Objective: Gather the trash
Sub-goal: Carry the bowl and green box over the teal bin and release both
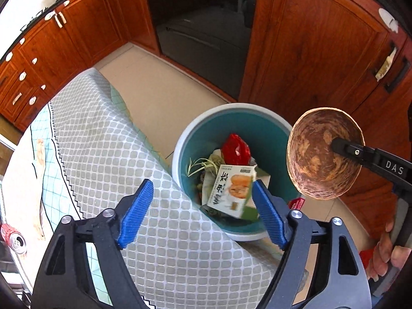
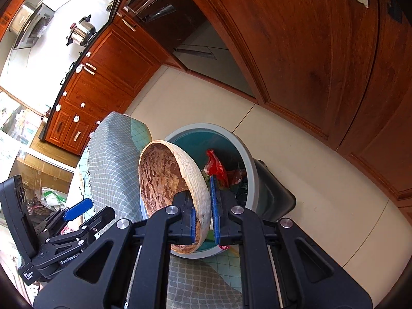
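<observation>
The bin (image 1: 180,144) already holds a box (image 1: 231,190) and wrappers; the left gripper (image 1: 203,213) gapes empty, while the right gripper (image 2: 203,216) clamps a coconut shell (image 2: 167,180) over it; a can (image 1: 14,239) remains at the table's (image 1: 103,141) edge.

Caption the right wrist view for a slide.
Right gripper holds a coconut shell half over the teal trash bin.

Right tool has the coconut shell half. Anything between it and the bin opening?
Nothing visible. The right tool grips the coconut shell half by its rim, held above the trash bin, whose open top has no lid. The open left tool sits over the tablecloth edge, off to the side.
</observation>
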`<act>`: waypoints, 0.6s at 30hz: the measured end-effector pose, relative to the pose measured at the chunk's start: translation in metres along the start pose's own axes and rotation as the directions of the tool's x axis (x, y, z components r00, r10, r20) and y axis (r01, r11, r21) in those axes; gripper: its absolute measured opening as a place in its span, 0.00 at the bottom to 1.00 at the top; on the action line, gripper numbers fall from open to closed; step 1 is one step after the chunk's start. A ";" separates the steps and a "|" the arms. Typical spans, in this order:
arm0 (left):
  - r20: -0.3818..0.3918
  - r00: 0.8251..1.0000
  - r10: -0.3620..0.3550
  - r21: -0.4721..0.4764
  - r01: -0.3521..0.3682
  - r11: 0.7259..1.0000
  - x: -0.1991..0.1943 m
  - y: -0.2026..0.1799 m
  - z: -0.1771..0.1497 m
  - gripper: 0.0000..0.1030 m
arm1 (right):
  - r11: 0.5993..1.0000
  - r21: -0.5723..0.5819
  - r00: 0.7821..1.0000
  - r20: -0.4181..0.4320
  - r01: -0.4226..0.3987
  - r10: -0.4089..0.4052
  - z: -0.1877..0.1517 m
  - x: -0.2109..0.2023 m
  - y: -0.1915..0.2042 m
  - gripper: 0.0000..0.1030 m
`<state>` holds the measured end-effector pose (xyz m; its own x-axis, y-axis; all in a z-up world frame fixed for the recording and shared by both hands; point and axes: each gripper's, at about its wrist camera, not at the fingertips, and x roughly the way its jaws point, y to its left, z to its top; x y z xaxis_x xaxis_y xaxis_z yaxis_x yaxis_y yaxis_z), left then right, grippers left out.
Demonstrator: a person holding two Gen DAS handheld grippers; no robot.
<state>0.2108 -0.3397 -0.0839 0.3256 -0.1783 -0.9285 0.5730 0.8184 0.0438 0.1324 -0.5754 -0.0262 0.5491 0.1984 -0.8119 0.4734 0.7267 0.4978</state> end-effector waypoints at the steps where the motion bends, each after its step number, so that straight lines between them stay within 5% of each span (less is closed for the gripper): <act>1: 0.002 1.000 0.000 -0.005 0.000 1.000 -0.001 0.002 -0.001 0.83 | 1.000 -0.001 1.000 -0.004 0.001 -0.001 0.001 0.002 0.000 0.09; 8: 0.022 1.000 -0.006 -0.031 0.006 0.999 -0.012 0.016 -0.005 0.94 | 1.000 -0.014 0.999 -0.040 0.000 -0.001 0.003 0.018 0.007 0.18; 10: 0.023 1.000 -0.011 -0.042 0.012 0.999 -0.014 0.021 -0.005 0.95 | 1.000 -0.006 0.999 -0.043 -0.008 0.008 0.002 0.022 0.009 0.34; 12: 0.021 1.000 -0.015 -0.052 0.016 0.999 -0.013 0.027 -0.007 0.96 | 1.000 0.007 1.000 -0.030 -0.002 0.002 0.002 0.024 0.009 0.72; 18: 0.010 1.000 -0.026 -0.081 0.027 0.996 -0.012 0.039 -0.010 0.96 | 0.999 0.033 0.999 -0.030 0.015 -0.014 -0.002 0.026 0.010 0.75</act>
<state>0.2216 -0.2997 -0.0747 0.3182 -0.2051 -0.9256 0.5184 0.8550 -0.0112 0.1503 -0.5619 -0.0433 0.5212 0.2076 -0.8278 0.5046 0.7073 0.4951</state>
